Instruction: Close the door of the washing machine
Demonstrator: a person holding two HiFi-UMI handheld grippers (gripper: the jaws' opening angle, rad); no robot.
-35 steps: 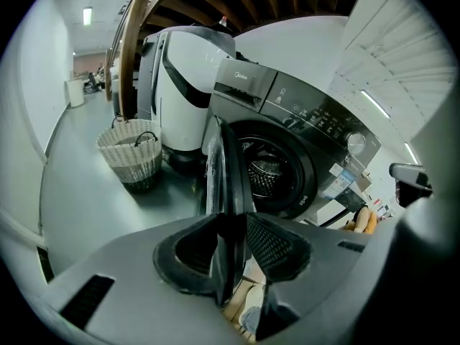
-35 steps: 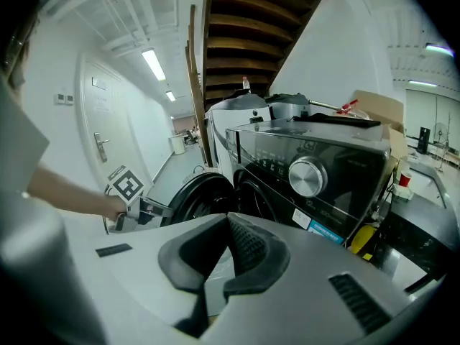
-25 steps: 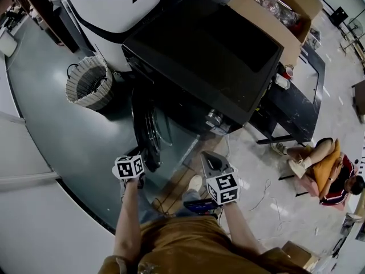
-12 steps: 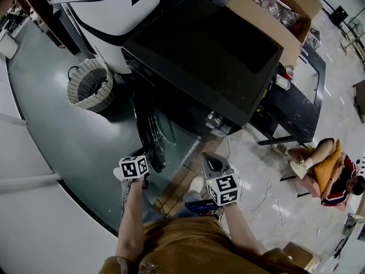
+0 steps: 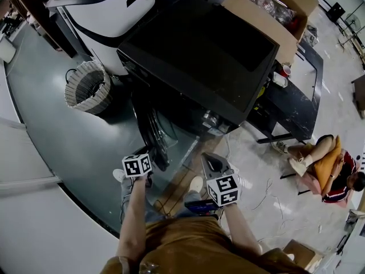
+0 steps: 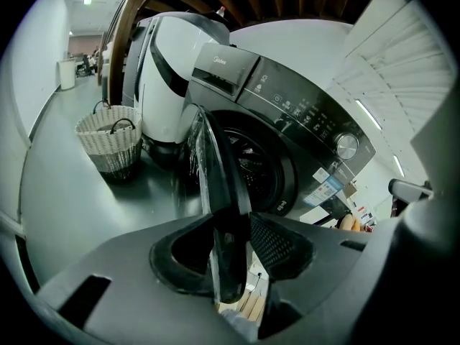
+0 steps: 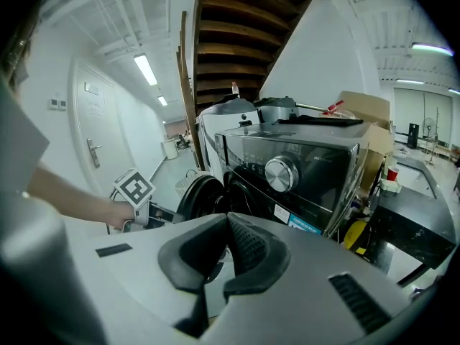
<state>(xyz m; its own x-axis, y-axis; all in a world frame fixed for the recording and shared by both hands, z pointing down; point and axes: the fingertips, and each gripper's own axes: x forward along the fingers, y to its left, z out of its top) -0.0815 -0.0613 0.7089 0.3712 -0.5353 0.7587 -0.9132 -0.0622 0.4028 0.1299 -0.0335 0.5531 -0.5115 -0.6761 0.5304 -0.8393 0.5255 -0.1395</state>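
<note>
Left tool (image 6: 233,246) released, jaws just widening, straddling the rim of the open door (image 6: 215,171) without pinching. Ahead and right, the washing machine (image 6: 302,128); farther left, a wicker basket (image 6: 109,139). Right tool (image 7: 224,254) clenched, empty, right of the door.

Workshop: washing machine (image 5: 199,56), cardboard box (image 5: 267,17)

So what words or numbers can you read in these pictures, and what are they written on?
"Midea" (small, my best reading): on the detergent drawer of the washing machine.
Print on the control panel: too small to read.
Print on the stickers on the machine's front: too blurred to read.
I can't read any other words or numbers.
</note>
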